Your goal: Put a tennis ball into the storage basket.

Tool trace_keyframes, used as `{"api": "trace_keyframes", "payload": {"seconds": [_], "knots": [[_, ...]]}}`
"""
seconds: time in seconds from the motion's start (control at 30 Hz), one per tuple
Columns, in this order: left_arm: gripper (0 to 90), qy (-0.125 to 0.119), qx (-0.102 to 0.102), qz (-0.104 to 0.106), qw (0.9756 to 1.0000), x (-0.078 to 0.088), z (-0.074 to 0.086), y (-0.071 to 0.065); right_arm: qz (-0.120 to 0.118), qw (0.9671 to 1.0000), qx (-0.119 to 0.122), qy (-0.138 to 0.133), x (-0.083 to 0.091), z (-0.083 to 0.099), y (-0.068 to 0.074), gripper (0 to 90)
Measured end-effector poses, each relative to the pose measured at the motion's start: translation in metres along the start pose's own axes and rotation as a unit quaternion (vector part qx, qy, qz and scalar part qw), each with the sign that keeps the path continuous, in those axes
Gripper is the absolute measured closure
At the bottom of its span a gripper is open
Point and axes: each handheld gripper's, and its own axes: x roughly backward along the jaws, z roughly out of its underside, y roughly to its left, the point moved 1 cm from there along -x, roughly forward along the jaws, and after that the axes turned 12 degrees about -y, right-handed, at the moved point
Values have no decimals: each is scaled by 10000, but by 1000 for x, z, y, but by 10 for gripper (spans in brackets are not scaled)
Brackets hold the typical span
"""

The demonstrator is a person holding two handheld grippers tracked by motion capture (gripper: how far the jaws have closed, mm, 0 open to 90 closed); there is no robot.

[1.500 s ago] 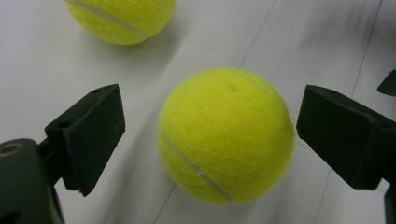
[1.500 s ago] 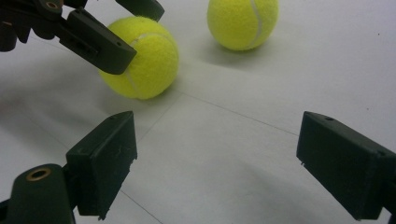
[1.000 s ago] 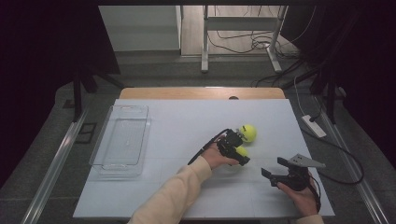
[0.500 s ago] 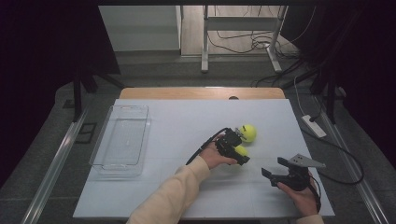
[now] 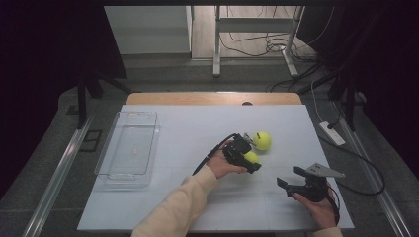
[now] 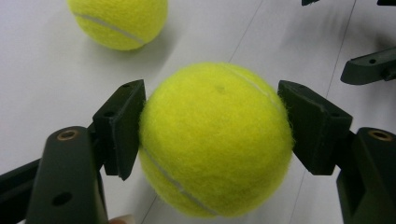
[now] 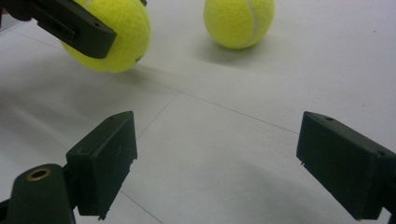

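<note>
A yellow tennis ball (image 6: pixel 215 140) sits between the black pads of my left gripper (image 5: pixel 249 160), which is shut on it just above the white table sheet. A second tennis ball (image 5: pixel 262 140) rests on the sheet a little beyond it, also seen in the left gripper view (image 6: pixel 119 21) and the right gripper view (image 7: pixel 239 21). My right gripper (image 5: pixel 290 177) hovers to the right, near the front edge, open with nothing between its jaws (image 7: pixel 224 163). From there the held ball (image 7: pixel 121 32) shows at upper left.
A clear plastic tray (image 5: pixel 106 168) lies on the left side of the sheet with nothing in it. A white power strip (image 5: pixel 332 133) lies off the table's right edge. The left gripper's black cable (image 5: pixel 212 153) loops across the sheet's middle.
</note>
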Motion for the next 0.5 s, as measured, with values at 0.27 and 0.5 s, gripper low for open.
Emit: {"api": "trace_keyframes", "payload": {"seconds": [0.27, 0.5], "knots": [[282, -195, -35, -65, 9998, 11, 0, 0, 5, 10000, 9, 6, 0, 0, 0, 119], [281, -318, -49, -134, 9994, 17, 1, 0, 11, 10000, 6, -16, 0, 1, -1, 119]]}}
